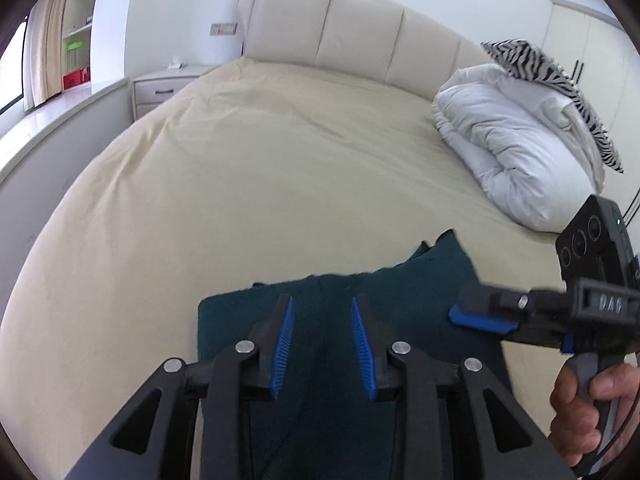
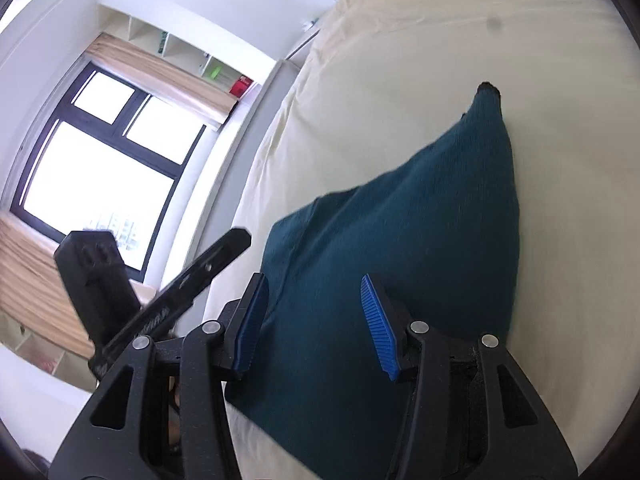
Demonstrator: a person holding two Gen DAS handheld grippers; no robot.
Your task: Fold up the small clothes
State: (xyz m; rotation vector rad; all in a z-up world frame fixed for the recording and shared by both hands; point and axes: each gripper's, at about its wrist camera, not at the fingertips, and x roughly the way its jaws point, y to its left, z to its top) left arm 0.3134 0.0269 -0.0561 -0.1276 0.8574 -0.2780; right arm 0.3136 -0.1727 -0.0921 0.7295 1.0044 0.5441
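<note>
A dark teal garment (image 1: 400, 280) lies flat on the cream bed sheet (image 1: 260, 184) near the front edge of the bed. My left gripper (image 1: 322, 304) is open above its near part, holding nothing. The right gripper shows in the left wrist view (image 1: 480, 314) over the garment's right side, held in a hand. In the right wrist view the garment (image 2: 400, 220) stretches away to a point, and my right gripper (image 2: 312, 284) is open above it, empty. The left gripper's body (image 2: 160, 300) shows at the left of that view.
A folded white duvet (image 1: 516, 140) with a zebra-print cushion (image 1: 560, 80) on it sits at the bed's right. A padded headboard (image 1: 360, 28) is at the back, a nightstand (image 1: 160, 88) and a window ledge at the left. A window (image 2: 100, 160) is beyond the bed.
</note>
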